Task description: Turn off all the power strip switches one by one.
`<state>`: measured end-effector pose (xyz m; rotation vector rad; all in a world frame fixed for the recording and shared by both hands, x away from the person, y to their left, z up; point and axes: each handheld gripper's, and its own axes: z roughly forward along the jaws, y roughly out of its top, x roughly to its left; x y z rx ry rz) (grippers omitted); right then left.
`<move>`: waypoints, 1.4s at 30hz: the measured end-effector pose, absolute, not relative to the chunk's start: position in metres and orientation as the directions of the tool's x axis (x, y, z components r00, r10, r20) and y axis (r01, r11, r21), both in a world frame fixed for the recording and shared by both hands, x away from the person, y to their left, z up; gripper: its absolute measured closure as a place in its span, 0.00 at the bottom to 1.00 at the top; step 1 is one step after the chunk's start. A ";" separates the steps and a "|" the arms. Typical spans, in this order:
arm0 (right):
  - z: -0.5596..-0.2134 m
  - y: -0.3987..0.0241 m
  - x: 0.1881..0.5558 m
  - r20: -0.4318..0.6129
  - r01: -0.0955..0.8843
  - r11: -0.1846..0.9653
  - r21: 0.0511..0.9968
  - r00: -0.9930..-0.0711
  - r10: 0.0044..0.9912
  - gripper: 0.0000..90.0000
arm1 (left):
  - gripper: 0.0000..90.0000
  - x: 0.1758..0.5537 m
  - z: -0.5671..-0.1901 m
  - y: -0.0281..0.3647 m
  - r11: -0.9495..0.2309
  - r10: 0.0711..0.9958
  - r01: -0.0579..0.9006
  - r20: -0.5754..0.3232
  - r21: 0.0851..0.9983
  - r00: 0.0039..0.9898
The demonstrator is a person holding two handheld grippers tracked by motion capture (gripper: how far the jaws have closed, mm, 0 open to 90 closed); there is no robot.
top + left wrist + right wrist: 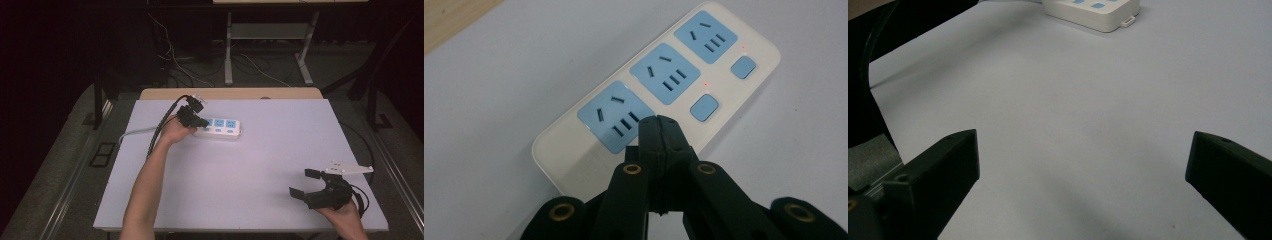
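Jaws: left gripper [658, 120] pressed together, tip over power strip [659, 90] near its first switch | right gripper [306, 182] spread wide, nothing held | table [260, 165]

White power strip, blue sockets, black claws

Just past the black left gripper [659, 122], the white power strip [574, 152] carries three pale blue socket faces [615, 120] with dark slots, two blue switches [704, 107] and tiny red lights; under the black right gripper [1083, 165], the table [1073, 110] is plain pale lavender.
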<state>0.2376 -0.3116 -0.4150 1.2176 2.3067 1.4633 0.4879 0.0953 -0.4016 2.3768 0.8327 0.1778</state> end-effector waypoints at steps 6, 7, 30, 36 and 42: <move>-0.415 -0.311 0.238 0.280 0.552 0.195 0.811 -0.658 0.699 0.01 | 0.99 0.490 -0.408 0.098 -0.603 0.618 0.542 -0.086 0.586 0.781; -0.415 -0.311 0.238 0.281 0.553 0.195 0.810 -0.658 0.699 0.01 | 0.99 0.490 -0.409 0.098 -0.599 0.619 0.544 -0.091 0.587 0.780; -0.415 -0.310 0.237 0.276 0.552 0.203 0.809 -0.660 0.698 0.01 | 1.00 0.488 -0.413 0.098 -0.535 0.637 0.576 -0.153 0.618 0.756; -0.415 -0.311 0.237 0.276 0.551 0.203 0.810 -0.661 0.698 0.01 | 1.00 0.488 -0.417 0.102 -0.507 0.640 0.588 -0.182 0.631 0.747; -0.415 -0.311 0.237 0.277 0.550 0.198 0.811 -0.659 0.699 0.01 | 1.00 0.487 -0.415 0.101 -0.510 0.646 0.591 -0.176 0.625 0.743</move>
